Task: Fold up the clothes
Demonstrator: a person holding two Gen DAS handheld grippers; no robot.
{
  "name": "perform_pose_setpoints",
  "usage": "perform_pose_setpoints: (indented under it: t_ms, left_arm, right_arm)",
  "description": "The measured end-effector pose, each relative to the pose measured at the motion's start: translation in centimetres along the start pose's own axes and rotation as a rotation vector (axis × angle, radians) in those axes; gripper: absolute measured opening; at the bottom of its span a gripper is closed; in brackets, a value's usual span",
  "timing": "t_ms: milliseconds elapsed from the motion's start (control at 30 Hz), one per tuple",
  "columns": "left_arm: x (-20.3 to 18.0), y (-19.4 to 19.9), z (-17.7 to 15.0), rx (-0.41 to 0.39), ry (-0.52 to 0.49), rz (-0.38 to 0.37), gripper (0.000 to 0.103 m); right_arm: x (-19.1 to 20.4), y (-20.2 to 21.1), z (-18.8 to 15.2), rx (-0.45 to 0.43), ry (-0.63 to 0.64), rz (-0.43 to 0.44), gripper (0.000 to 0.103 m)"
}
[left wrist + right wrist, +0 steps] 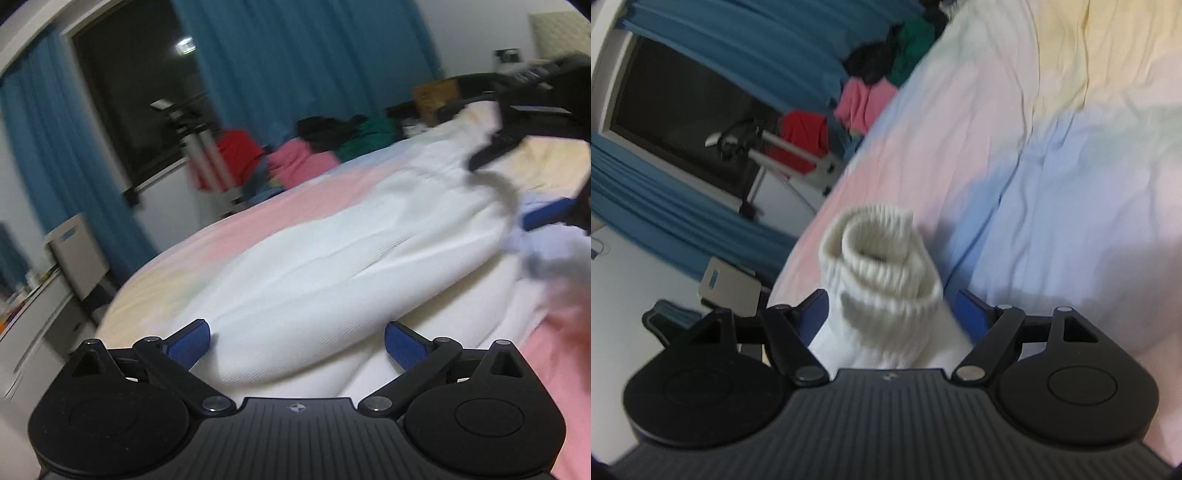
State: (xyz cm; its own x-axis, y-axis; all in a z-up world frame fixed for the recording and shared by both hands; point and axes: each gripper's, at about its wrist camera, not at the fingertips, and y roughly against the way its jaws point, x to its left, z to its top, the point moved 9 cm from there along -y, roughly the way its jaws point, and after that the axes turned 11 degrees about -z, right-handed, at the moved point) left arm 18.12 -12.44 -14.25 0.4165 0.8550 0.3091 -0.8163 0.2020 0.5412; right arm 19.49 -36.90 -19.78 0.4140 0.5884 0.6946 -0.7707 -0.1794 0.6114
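While the left tool stands wide apart with the white sock lying loose between its fingers on the bed, nothing pins that end. The right tool brackets the sock's cuffs at twelve o'clock, whether its pads press I cannot tell; a slack hold could let the fold spring undone.

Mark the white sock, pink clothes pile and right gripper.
white sock (882, 266), right wrist view, ribbed cuff
pink clothes pile (299, 164), left wrist view, middle of heap
right gripper (892, 310), right wrist view, between fingertips

White ribbed sock; pastel pink-blue-yellow sheet; teal curtains; claw pads seemingly blue.
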Motion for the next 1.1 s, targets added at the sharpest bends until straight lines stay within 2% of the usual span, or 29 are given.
perform_pose_setpoints:
  t_ms: [100,233,400,500,533,600,667,733,833,933,1033,1100]
  left_arm:
    - [3.8,1.7,-2.1,0.025,0.096,0.049,0.102]
    - [7.2,2.6,-4.4,0.019,0.230,0.017,0.102]
    - [9.1,2.0,-5.4,0.025,0.301,0.001,0.102]
    - [9.0,3.3,-6.2,0.006,0.300,0.011,0.102]
    - [8.9,3.4,-6.4,0.006,0.307,0.007,0.102]
    - [8.6,3.7,-6.8,0.003,0.322,-0.003,0.102]
    - [8.2,4.0,-7.1,0.000,0.330,-0.007,0.102]
    - [7.2,4.3,-6.6,-0.047,0.308,-0.041,0.102]
    - [5.5,4.9,-5.9,-0.108,0.255,-0.078,0.102]
    - [4.1,4.7,-5.5,-0.120,0.161,-0.017,0.102]
    - [4.0,3.7,-5.8,-0.114,0.130,0.063,0.103]
    - [4.3,3.6,-6.0,-0.130,0.147,0.074,0.103]
  right_arm:
    - [0.0,-0.5,-0.9,0.028,0.015,-0.030,0.078]
    - [0.3,-0.4,-1.7,0.028,0.005,-0.009,0.078]
    - [1.1,-1.6,-1.7,-0.007,0.032,-0.017,0.078]
    - [1.9,-2.8,-2.0,-0.021,0.082,-0.039,0.076]
    - [2.2,-3.1,-2.2,-0.025,0.108,-0.056,0.065]
    - [2.5,-3.2,-2.3,-0.064,0.178,-0.111,0.054]
    - [3.1,-2.4,-2.4,-0.113,0.227,-0.121,0.048]
    - [3.8,-1.3,-2.3,-0.151,0.241,-0.097,0.044]
    - [3.9,0.6,-2.1,-0.198,0.172,-0.014,0.042]
    - [4.3,2.4,-2.1,-0.233,0.136,0.074,0.042]
    - [5.0,3.9,-1.7,-0.260,0.115,0.151,0.041]
    - [5.2,4.6,-1.4,-0.273,0.096,0.194,0.041]
